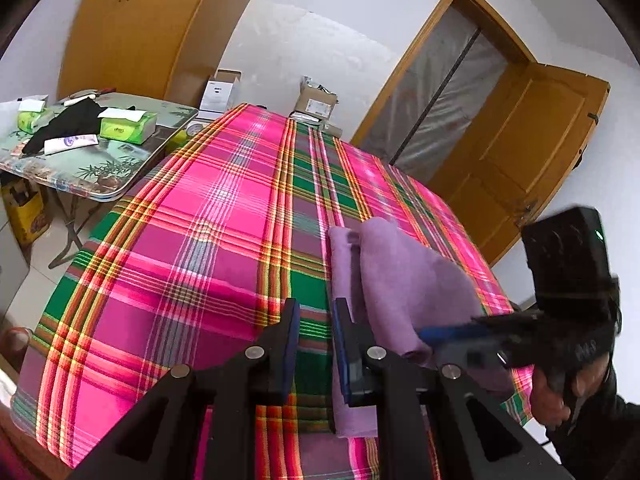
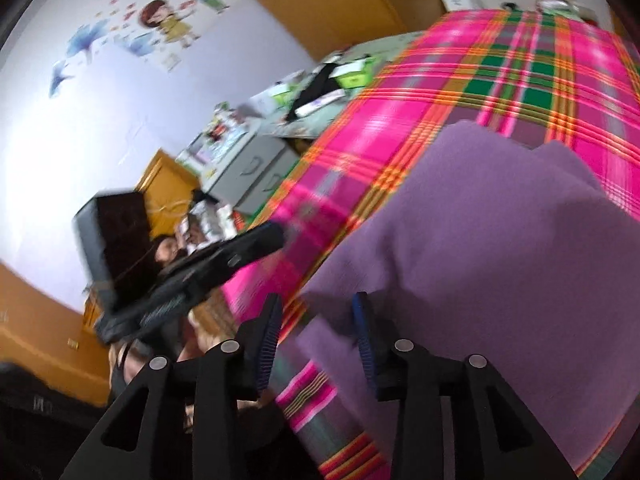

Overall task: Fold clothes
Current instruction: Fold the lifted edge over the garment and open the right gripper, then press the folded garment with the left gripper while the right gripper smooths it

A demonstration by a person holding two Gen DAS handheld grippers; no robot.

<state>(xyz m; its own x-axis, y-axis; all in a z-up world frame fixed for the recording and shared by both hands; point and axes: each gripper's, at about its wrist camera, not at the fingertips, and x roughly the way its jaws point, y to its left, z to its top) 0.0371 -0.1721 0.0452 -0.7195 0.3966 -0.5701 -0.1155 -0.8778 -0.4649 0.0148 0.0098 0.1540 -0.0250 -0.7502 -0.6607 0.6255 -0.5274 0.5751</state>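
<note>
A purple garment (image 1: pixel 400 272) lies folded in layers on the pink plaid tablecloth (image 1: pixel 200 220), near its right edge. My left gripper (image 1: pixel 316 308) is open by a narrow gap just left of the garment's edge; only plaid shows between its pads. In the right wrist view the garment (image 2: pixel 480 240) fills the right side. My right gripper (image 2: pixel 318 304) is open over its near corner, one finger above the purple cloth, the other above the tablecloth (image 2: pixel 400 92). The right gripper (image 1: pixel 424 334) shows blurred, as does the left gripper (image 2: pixel 276 232).
A folding side table (image 1: pixel 100 176) at the left carries green tissue packs (image 1: pixel 128 126) and a black cloth (image 1: pixel 68 120). Cardboard boxes (image 1: pixel 316 104) stand beyond the far end. An open wooden door (image 1: pixel 520 140) is on the right. A hand (image 1: pixel 552 396) holds the right gripper.
</note>
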